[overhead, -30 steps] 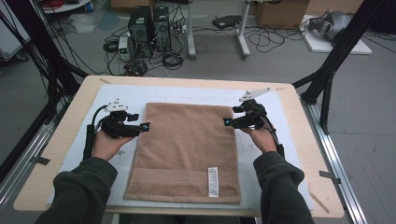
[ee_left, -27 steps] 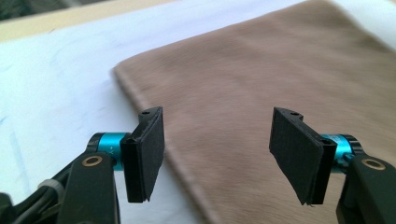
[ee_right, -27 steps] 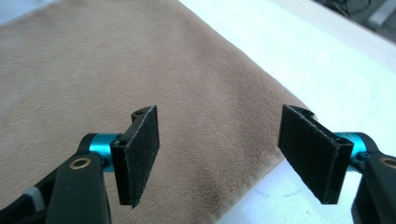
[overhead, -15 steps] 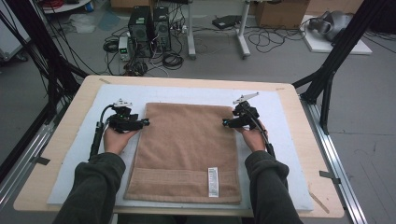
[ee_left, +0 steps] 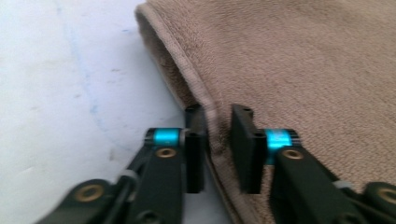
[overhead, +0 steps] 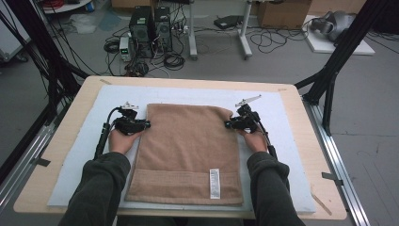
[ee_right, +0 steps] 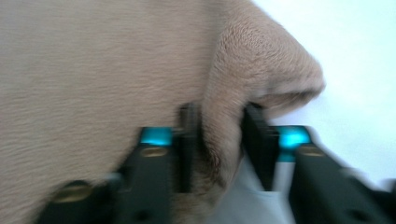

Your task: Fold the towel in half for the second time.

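Towel (overhead: 188, 150), tan terry, flat on the table's white mat: left gripper (ee_left: 218, 126) and right gripper (ee_right: 219, 122), jaws just closing, pinch its far side hems; lift both evenly.

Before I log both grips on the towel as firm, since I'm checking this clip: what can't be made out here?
- Right gripper view: motion blur; pad contact with the towel edge is unclear.
- Left gripper view: the hem hides the inner pad faces.
- High view: label print too small to read; the jaws are too small to judge.
- High view: the towel's near hem partly meets the person's sleeves.
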A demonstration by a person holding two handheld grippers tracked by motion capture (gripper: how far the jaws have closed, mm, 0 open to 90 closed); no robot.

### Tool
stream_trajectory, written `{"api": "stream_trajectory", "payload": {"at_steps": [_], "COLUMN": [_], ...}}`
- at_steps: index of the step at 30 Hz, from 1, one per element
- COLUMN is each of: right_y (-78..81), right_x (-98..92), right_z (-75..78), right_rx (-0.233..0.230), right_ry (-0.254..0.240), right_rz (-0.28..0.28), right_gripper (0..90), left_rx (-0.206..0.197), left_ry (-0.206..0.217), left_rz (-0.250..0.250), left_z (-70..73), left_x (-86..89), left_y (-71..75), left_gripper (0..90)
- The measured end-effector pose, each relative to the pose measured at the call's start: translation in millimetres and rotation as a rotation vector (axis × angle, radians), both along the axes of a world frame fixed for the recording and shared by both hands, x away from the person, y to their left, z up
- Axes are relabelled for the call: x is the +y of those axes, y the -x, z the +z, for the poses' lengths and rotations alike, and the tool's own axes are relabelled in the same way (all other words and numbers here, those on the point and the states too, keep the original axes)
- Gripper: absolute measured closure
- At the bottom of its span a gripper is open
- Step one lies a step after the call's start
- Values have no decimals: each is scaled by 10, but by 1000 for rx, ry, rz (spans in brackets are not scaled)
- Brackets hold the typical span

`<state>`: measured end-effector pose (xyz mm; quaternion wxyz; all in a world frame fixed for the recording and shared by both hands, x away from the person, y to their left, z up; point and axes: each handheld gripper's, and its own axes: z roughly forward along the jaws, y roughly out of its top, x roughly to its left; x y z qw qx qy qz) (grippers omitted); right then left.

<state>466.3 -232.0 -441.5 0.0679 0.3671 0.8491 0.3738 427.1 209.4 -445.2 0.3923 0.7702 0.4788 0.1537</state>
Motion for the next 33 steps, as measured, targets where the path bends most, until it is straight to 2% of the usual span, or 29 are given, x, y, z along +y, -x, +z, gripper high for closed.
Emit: {"api": "stream_trajectory", "payload": {"at_steps": [1,3,6,8,12,14,17,20,22,25,28,30,33], "right_y": [4,4,1,5,24,52,98,160,205,283,400,484,631], "right_x": [10,12,4,6,-6,-29,-44,-80,-109,-133,-125,-133,-159], "right_z": [2,10,21,35,107,179,279,406,499,642,757,807,824], "right_rx": [-1,8,10,7,-15,-26,-51,-79,-89,-105,-131,-136,-102], "right_ry": [4,1,3,7,2,-28,-28,-48,-83,-109,-108,-106,-124], "right_rz": [4,11,24,26,47,59,73,88,101,123,148,163,183], "right_gripper": [792,803,810,811,812,811,811,811,811,811,811,811,810], "left_rx": [6,17,6,4,-18,-32,-55,-88,-104,-135,-177,-178,-155], "left_ry": [-1,24,-1,5,58,59,56,70,77,86,86,85,83], "left_rz": [-6,-6,-18,-22,-28,-40,-56,-76,-85,-102,-125,-140,-158], "left_z": [4,4,25,41,117,188,293,411,475,572,667,690,666], "left_x": [12,34,29,45,94,105,108,145,181,220,232,234,242], "left_y": [-6,-16,-4,-1,21,49,92,155,205,298,435,529,680], "left_gripper": [814,824,834,838,840,839,840,840,840,840,840,840,839]}}
